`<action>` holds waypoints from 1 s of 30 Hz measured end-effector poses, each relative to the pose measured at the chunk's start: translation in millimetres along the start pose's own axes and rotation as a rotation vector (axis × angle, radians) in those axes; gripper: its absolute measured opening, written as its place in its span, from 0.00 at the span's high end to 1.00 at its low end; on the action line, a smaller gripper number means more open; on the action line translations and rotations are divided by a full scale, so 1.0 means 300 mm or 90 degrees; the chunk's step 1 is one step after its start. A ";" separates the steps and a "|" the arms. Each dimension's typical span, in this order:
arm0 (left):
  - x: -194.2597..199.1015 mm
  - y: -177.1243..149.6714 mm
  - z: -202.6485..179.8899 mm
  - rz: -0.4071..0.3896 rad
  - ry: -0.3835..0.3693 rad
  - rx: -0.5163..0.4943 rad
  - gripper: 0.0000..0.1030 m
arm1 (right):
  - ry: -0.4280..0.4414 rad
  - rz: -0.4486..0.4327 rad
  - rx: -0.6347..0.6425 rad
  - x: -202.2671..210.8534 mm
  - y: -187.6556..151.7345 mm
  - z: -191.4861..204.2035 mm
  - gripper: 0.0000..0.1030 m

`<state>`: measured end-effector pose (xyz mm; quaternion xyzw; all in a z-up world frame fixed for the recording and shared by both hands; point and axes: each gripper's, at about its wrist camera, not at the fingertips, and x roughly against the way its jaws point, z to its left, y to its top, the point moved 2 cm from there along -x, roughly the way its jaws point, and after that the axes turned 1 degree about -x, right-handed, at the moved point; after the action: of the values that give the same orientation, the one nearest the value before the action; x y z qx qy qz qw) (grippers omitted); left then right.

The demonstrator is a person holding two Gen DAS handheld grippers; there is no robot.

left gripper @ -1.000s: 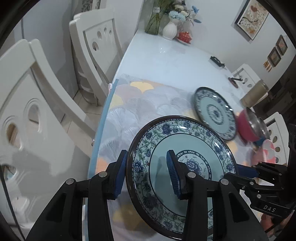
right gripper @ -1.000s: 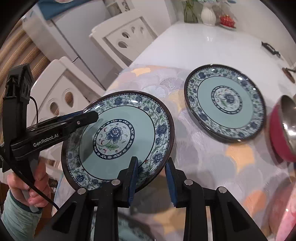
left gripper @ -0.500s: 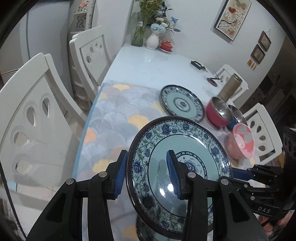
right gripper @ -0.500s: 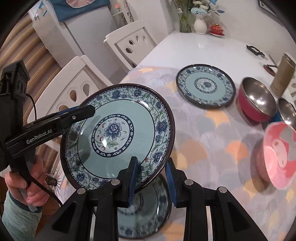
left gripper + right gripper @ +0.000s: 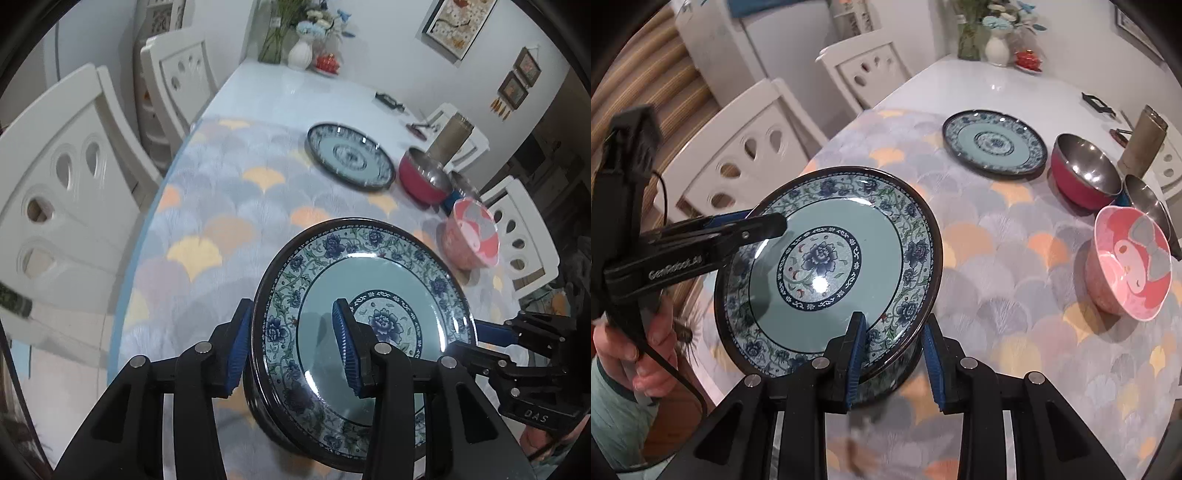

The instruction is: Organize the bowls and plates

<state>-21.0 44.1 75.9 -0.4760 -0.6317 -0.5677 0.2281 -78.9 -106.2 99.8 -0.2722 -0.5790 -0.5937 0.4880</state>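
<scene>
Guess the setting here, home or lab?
Likely a home dining room: white chairs around a clothed table, a flower vase at its far end, framed pictures on the wall.

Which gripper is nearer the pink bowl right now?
Right. The right gripper grips the held plate on the side facing the pink bowl; the left gripper clamps the plate's opposite rim.

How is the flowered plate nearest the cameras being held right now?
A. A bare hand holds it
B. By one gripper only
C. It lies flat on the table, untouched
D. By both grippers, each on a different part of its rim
D: the left gripper and the right gripper each straddle the rim of the flowered plate, on different sides.
</scene>
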 end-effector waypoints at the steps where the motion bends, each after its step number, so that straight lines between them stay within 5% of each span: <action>1: -0.006 -0.016 -0.002 0.006 0.001 -0.002 0.62 | -0.001 0.005 0.006 -0.002 -0.018 0.007 0.69; 15: -0.058 -0.154 -0.015 0.057 0.018 -0.021 0.62 | 0.004 0.078 0.011 -0.093 -0.168 0.009 0.69; 30: -0.095 -0.164 -0.001 0.061 0.020 -0.013 0.62 | 0.011 0.121 -0.017 -0.171 -0.184 0.002 0.69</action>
<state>-50.8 39.0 27.6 -0.4986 -0.5991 -0.5700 0.2602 -109.1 -100.3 31.1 -0.3272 -0.5381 -0.5549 0.5435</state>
